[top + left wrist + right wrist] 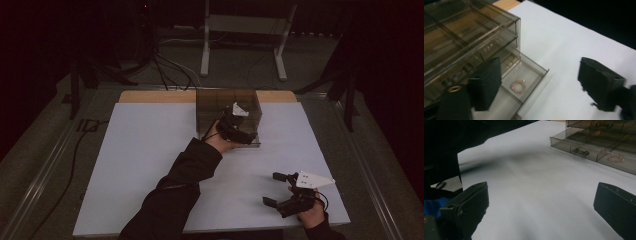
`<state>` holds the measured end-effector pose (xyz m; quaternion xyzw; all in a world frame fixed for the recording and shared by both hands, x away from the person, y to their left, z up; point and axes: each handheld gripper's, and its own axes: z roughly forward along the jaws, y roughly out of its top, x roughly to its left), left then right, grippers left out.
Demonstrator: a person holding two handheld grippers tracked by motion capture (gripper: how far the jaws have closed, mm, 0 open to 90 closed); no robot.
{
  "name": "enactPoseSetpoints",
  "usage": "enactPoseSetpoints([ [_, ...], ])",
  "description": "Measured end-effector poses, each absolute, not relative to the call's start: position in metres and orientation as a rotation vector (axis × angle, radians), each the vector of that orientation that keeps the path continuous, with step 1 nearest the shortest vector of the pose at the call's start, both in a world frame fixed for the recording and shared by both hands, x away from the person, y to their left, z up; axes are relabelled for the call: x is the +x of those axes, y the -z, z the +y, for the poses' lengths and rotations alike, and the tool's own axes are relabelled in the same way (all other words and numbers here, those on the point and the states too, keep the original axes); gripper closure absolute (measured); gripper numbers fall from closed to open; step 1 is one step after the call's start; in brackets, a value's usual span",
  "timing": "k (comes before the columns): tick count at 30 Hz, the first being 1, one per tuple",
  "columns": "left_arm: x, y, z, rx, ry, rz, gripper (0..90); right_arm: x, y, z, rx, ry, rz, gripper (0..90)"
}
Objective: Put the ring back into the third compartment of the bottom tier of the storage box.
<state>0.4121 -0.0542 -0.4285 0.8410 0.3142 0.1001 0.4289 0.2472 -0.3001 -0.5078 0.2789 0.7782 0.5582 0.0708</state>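
A smoky see-through drawer box [228, 112] stands at the back middle of the white mat [145, 165]. Its bottom drawer [529, 72] is pulled out, and a small pink bead bracelet [518, 86] lies on the drawer floor. My left gripper [239, 131] hovers just above that drawer, open, jaws spread wide with nothing pressed between them [541, 72]. My right gripper [272, 188] rests near the mat's front right, open and empty [544, 202]. It faces the drawer [584, 148], where the bracelet [615, 158] and a dark handle [580, 151] show.
A strip of wooden tabletop [150, 96] runs behind the mat. A metal desk frame [242, 35] and cables [165, 70] stand on the floor beyond. A dark sleeve [175, 195] crosses the mat's front middle.
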Motion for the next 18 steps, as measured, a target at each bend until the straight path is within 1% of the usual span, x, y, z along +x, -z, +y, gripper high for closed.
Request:
enactPoseSetpoints([
  [1,0.411,0.427,-0.053,2.094,-0.254,0.788,17.2,0.247,0.508,-0.3,0.842,-1.679,2.342,0.0],
  [5,0.406,0.421,-0.047,2.074,-0.253,0.787,13.4,0.247,0.508,-0.299,0.838,-1.677,2.341,0.0],
  [7,0.405,0.419,-0.044,2.072,-0.234,0.782,8.5,0.247,0.508,-0.3,0.841,-1.676,2.341,0.0],
  [10,0.401,0.417,-0.04,2.072,-0.243,0.767,2.2,0.247,0.508,-0.3,0.841,-1.674,2.34,0.0],
  [15,0.4,0.414,-0.029,2.06,-0.233,0.807,0.5,0.248,0.508,-0.3,0.844,-1.67,2.339,0.0],
  [18,0.4,0.413,-0.023,2.061,-0.26,0.833,0.5,0.248,0.509,-0.3,0.85,-1.666,2.343,0.0],
])
